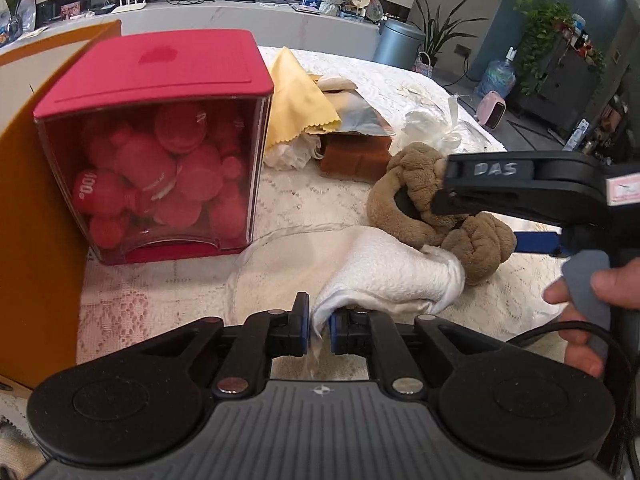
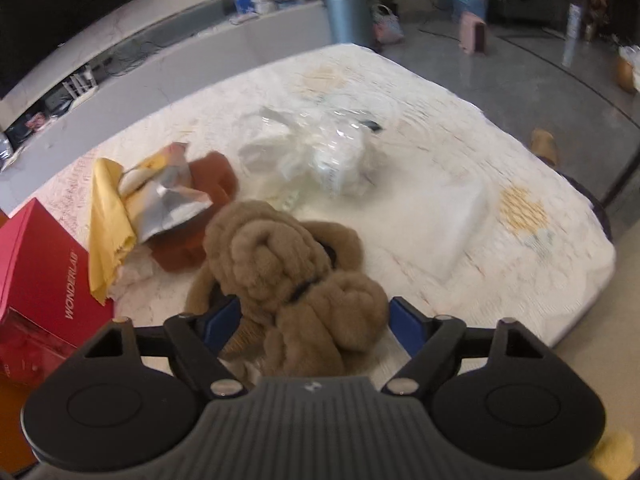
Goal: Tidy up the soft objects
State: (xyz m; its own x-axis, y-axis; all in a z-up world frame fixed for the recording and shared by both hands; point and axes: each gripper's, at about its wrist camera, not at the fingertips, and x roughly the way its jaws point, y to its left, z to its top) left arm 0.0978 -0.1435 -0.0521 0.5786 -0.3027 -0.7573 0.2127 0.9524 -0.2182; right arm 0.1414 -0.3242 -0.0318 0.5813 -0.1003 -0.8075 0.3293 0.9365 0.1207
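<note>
A rolled white towel [image 1: 384, 272] lies on the lace-covered table [image 1: 168, 288], one end against a brown plush toy [image 1: 420, 196]. My left gripper [image 1: 320, 324] sits low over the towel's near corner. That corner lies in a narrow gap between the blue pads [image 1: 306, 320], which do not look pressed on it. My right gripper [image 2: 312, 324], also seen from the side [image 1: 476, 216], stands wide open around the plush toy [image 2: 280, 264]. Its blue pads [image 2: 404, 328] are clear of the fur on both sides. A hand [image 1: 580, 296] holds its grip.
A red box [image 1: 152, 152] with a clear front and round items inside stands at the left, before an orange board [image 1: 36, 200]. Behind are a yellow cloth [image 1: 296, 96], a foil packet [image 1: 360, 116], a rust-brown cloth [image 1: 356, 156] and a white plastic bag [image 2: 332, 152]. The table edge [image 2: 600, 264] is right.
</note>
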